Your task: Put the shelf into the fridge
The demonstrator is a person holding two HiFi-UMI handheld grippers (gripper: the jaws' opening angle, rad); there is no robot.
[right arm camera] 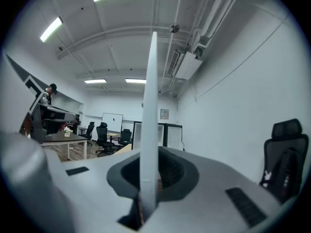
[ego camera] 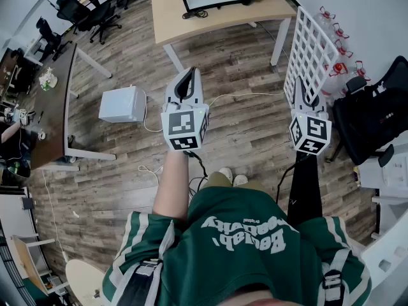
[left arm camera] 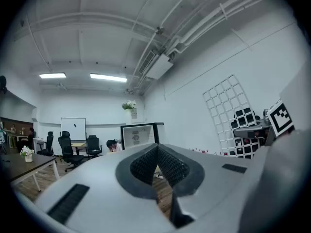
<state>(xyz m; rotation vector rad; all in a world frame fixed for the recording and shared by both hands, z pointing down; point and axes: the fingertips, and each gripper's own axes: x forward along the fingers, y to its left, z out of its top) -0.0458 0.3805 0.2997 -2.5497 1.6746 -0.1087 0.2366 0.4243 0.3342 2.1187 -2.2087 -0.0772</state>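
**Shelf stands edge-on in our right gripper, fridge not in sight**

We hold the shelf (ego camera: 310, 48), a white wire grid, in the right gripper (ego camera: 303, 99). Its jaws are pinched narrow on the grid's near edge. In the right gripper view the shelf (right arm camera: 149, 115) shows as one thin white strip rising straight out from between the pads (right arm camera: 167, 171). So its flat face lies in line with the jaws and its long axis runs forward, away from us. In the head view it leans up and out over the wooden floor (ego camera: 242, 75), near the right corner of the desk (ego camera: 220, 14) and just beside the black chair (ego camera: 376, 110).

The left gripper (ego camera: 186, 85) is well apart from the shelf, to its left. Its jaws are drawn together on nothing, as the left gripper view (left arm camera: 158, 166) shows, with the grid (left arm camera: 227, 108) off to that view's right.

We see no fridge for certain in any view. In our judgement the right hand alone carries the load. The shelf would have to be turned flat before it could slide in, and the free left gripper is placed to steady the far edge.
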